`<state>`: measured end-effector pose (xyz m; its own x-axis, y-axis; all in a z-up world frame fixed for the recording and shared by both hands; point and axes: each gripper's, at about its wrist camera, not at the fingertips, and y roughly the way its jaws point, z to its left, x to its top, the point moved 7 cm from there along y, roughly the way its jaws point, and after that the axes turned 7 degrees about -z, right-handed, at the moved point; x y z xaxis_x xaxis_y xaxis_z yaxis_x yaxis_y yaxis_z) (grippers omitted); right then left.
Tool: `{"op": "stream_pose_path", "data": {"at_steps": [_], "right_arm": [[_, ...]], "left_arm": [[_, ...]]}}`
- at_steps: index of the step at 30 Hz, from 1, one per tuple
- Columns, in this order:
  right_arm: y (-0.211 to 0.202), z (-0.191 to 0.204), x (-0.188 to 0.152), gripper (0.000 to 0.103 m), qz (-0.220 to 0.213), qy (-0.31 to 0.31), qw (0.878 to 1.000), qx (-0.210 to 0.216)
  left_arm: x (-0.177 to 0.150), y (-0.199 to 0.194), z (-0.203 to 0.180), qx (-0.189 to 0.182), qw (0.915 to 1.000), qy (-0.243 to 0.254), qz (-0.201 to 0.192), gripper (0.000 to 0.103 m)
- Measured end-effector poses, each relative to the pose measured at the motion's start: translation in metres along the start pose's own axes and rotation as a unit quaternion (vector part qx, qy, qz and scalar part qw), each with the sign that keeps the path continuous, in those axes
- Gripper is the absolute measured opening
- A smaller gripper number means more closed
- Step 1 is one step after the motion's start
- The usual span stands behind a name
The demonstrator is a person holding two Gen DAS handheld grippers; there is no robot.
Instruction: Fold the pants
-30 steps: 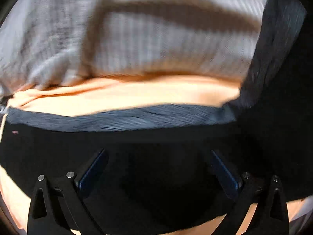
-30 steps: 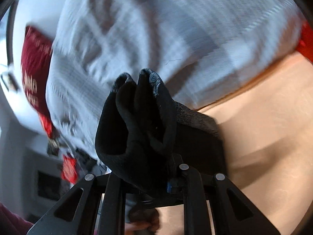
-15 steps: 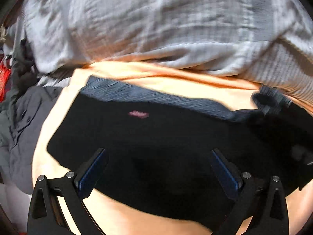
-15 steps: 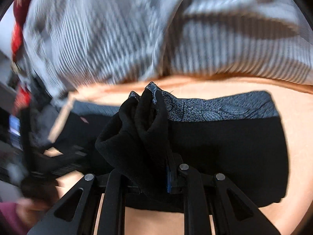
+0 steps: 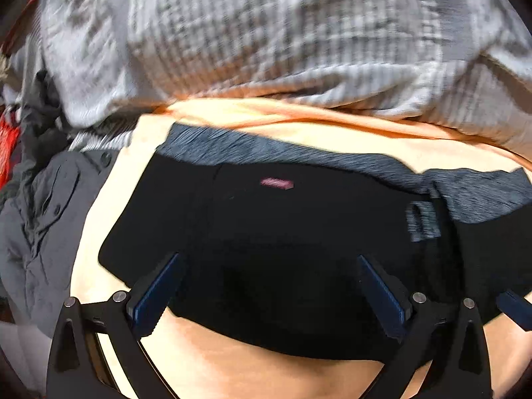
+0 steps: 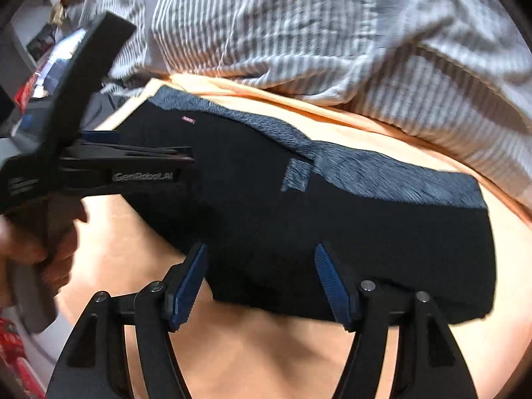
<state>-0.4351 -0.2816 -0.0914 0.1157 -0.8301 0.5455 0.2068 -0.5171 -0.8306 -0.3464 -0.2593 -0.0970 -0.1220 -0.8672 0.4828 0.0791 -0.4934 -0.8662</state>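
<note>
Peach-orange sheet (image 6: 382, 153) covers the surface on which everything lies. Beyond its far edge a grey-and-white striped cover (image 6: 299, 26) is bunched in soft folds, and off its left side a grey buttoned garment (image 5: 43, 219) lies crumpled.

The pants (image 6: 332, 232), black with a heathered grey waistband (image 6: 392, 176), lie flat on the sheet as a wide folded band, the waistband along the side nearest the striped cover. A small pink label (image 5: 276, 183) sits just inside the waistband toward the left end, and a grey belt loop (image 6: 296, 174) hangs from it nearer the middle.

The left gripper (image 5: 269, 266) hovers over the near edge of the pants at their left half, jaws spread wide, nothing between the pads. A hand (image 6: 50, 252) grips its handle.

The right gripper (image 6: 261, 259) stands over the near edge of the pants further right; its jaws have just been opening and now stand well apart, with the fabric lying below them, unpinched.
</note>
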Motion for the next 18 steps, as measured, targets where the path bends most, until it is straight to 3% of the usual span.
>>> {"op": "stream_pose_path", "data": {"at_steps": [4, 8, 10, 12, 14, 18], "right_arm": [[-0.022, -0.047, -0.002, 0.071, 0.003, 0.078, 0.997, -0.006], [-0.026, -0.093, -0.013, 0.07, 0.02, 0.192, 0.981, 0.021], [-0.023, -0.101, -0.021, 0.07, 0.029, 0.25, 0.966, 0.061], [-0.017, -0.102, -0.029, 0.07, 0.035, 0.316, 0.941, 0.114], [-0.009, -0.1, -0.032, 0.07, 0.031, 0.381, 0.909, 0.165], [0.013, -0.092, -0.029, 0.065, 0.024, 0.45, 0.867, 0.214]], "left_arm": [[0.006, -0.009, -0.032, -0.047, 0.9987, 0.022, 0.002, 0.103], [0.003, 0.005, -0.066, -0.092, 0.9939, 0.039, 0.047, 0.103], [0.003, 0.017, -0.077, -0.089, 0.9934, 0.047, 0.055, 0.103], [0.005, 0.027, -0.082, -0.087, 0.9931, 0.047, 0.063, 0.094], [0.009, 0.035, -0.082, -0.078, 0.9936, 0.047, 0.067, 0.091], [0.015, 0.049, -0.084, -0.058, 0.9938, 0.069, 0.066, 0.092]]}}
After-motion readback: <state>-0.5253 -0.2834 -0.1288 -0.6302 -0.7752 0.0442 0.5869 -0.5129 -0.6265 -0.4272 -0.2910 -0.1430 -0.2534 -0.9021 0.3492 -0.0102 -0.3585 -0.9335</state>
